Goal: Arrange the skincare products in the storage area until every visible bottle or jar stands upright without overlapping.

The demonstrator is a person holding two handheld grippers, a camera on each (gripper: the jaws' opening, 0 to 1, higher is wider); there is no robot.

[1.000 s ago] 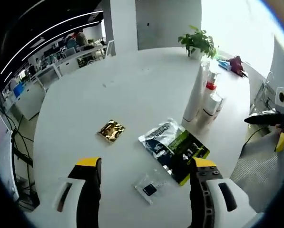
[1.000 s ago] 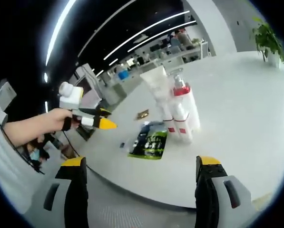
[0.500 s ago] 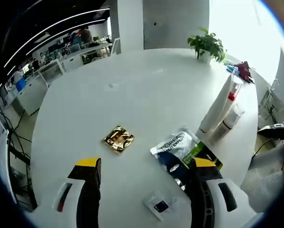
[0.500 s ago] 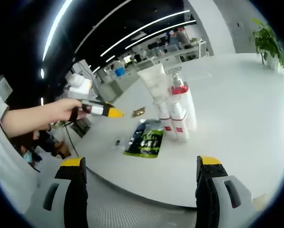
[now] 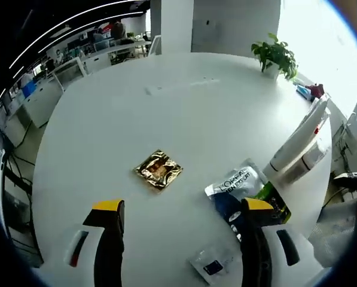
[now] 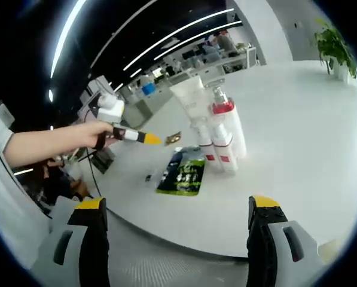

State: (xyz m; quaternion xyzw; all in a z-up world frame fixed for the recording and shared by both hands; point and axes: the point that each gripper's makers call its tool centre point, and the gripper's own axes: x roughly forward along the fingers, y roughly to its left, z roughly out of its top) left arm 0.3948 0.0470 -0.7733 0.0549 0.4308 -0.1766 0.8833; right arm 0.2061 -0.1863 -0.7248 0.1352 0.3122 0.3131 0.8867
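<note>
Left gripper view: the left gripper [image 5: 177,239] hovers over the round white table [image 5: 166,107], jaws spread, holding nothing. From left to right lie a gold sachet [image 5: 159,169], a small clear packet [image 5: 212,265] and a black-and-green pouch [image 5: 245,192], all flat. At the right, the white tube [image 5: 295,139] and pump bottles [image 6: 221,134] stand upright, touching. The right gripper [image 6: 173,239] is off the table edge, jaws wide and empty. Judgement: bottles done; flat packets still unsorted.

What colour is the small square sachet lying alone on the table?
Shiny gold, the sachet shows best in the left gripper view.
</note>
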